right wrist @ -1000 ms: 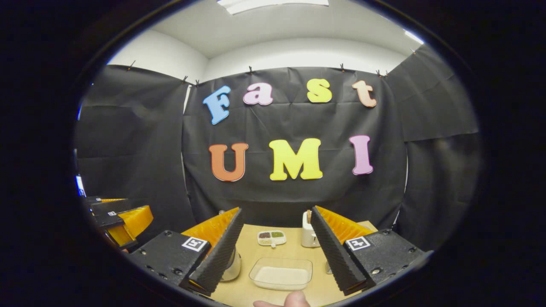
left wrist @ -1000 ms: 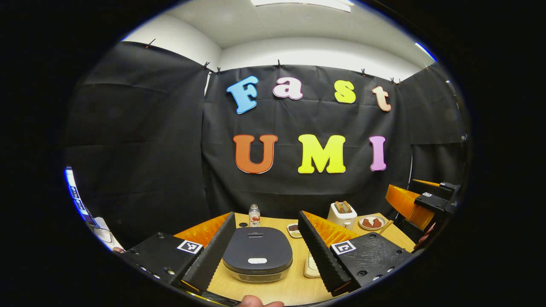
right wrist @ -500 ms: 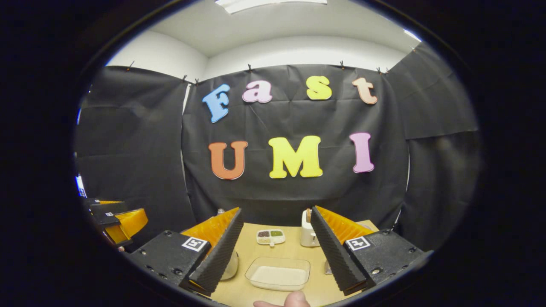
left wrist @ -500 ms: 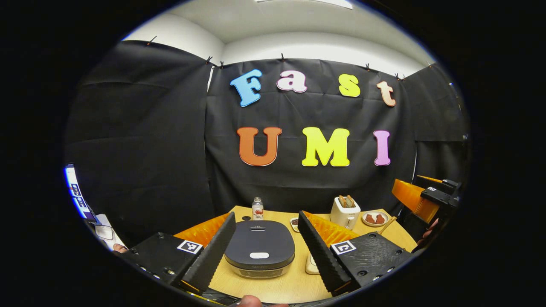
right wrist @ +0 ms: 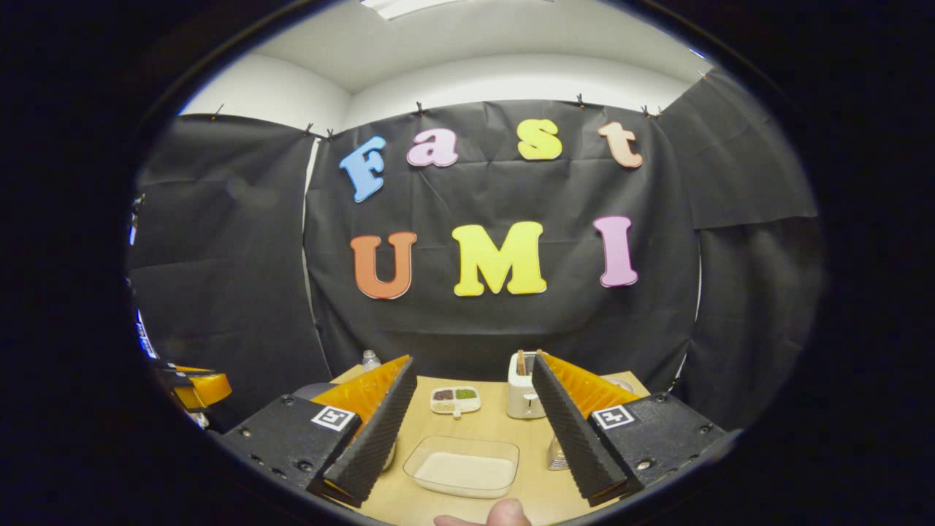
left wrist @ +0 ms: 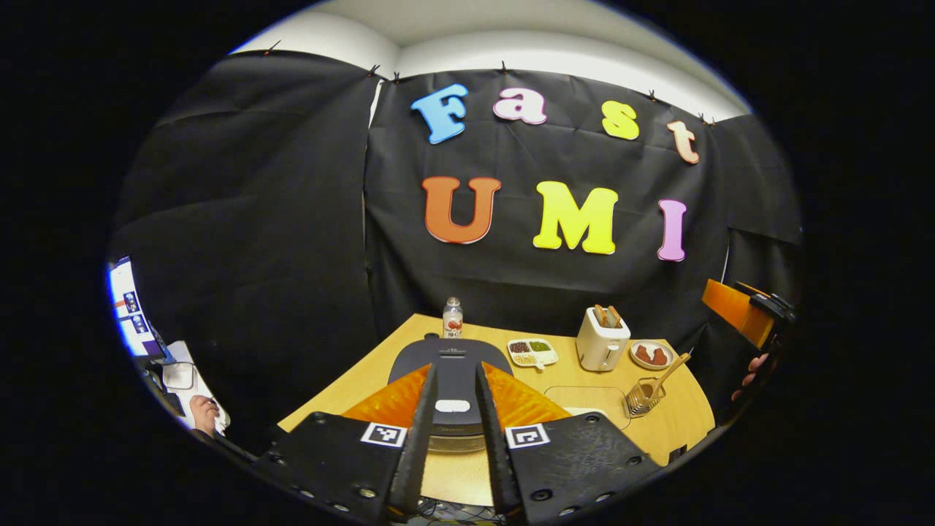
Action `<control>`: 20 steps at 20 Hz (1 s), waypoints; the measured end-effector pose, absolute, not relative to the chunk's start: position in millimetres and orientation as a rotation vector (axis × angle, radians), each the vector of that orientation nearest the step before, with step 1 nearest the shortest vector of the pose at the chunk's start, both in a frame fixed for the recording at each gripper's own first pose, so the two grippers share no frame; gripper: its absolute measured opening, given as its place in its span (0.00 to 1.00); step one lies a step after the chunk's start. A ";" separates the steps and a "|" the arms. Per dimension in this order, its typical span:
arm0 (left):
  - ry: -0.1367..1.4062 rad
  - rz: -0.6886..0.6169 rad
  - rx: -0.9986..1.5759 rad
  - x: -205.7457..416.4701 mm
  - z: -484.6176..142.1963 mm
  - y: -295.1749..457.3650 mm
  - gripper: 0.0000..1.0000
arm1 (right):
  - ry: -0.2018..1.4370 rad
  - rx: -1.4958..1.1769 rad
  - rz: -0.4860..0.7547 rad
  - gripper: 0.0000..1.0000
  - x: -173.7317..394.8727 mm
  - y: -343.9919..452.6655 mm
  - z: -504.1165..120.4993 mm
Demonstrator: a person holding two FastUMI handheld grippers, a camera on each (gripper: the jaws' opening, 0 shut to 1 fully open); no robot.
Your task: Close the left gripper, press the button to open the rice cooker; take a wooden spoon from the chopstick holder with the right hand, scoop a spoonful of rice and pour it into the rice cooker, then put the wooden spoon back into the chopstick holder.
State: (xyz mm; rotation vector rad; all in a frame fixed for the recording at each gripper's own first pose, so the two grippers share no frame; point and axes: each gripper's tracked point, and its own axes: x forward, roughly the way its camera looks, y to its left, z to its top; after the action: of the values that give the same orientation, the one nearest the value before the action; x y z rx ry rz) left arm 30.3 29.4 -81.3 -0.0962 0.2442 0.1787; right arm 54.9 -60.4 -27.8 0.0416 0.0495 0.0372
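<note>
**Left gripper view.** Showed the left gripper [left wrist: 454, 380] above the near edge of the table [left wrist: 350, 383], fingers drawn nearly together with a narrow gap left between them and nothing gripped. Framed the rice cooker [left wrist: 453, 354] in that gap, lid down, its white button [left wrist: 452, 405] just past the fingertips and untouched. Placed a small bottle [left wrist: 453, 318] at the far edge behind the cooker, then a divided dish [left wrist: 532, 351], a toaster [left wrist: 602, 340] and a plate of red food [left wrist: 651, 354] in a row toward the right edge. Set the chopstick holder [left wrist: 640, 397] near the right edge, with the wooden spoon [left wrist: 668, 369] standing in it, leaning right. Put the clear rice container [left wrist: 584, 396] just left of the holder. Caught the right gripper [left wrist: 745, 310] well beyond the right edge, with a hand [left wrist: 749, 369] below it.

**Right gripper view.** Showed the right gripper [right wrist: 472, 361] released, fingers wide apart and empty, with a thumb [right wrist: 504, 513] at the bottom. Framed the rice container [right wrist: 462, 467] between the fingers at the near edge, a layer of white rice inside. Placed the divided dish [right wrist: 454, 399] and toaster [right wrist: 522, 387] beyond it. Left a wire object, probably the chopstick holder [right wrist: 556, 454], mostly hidden behind the right-hand finger. Caught the left gripper [right wrist: 193, 386] off the left edge.
</note>
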 end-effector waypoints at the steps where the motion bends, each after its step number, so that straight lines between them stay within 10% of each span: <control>1: 0.274 0.184 -0.104 26.1 -87.9 29.0 0.28 | 0.056 0.044 0.038 0.97 57.6 -64.1 -29.3; 4: 0.343 0.175 -0.166 28.4 -101.3 24.1 0.01 | 0.060 0.047 0.029 1.00 62.1 -76.9 -32.1; 20: 0.693 0.131 -0.287 108.4 -208.8 45.3 0.00 | 0.140 0.010 -0.022 1.00 87.0 -129.5 -69.8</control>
State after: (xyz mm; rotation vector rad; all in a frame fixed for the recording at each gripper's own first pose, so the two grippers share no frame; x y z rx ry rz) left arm 108.4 45.3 -208.8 -0.2870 0.6927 0.1310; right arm 87.0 -129.5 -69.8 0.0105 0.1398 -0.0216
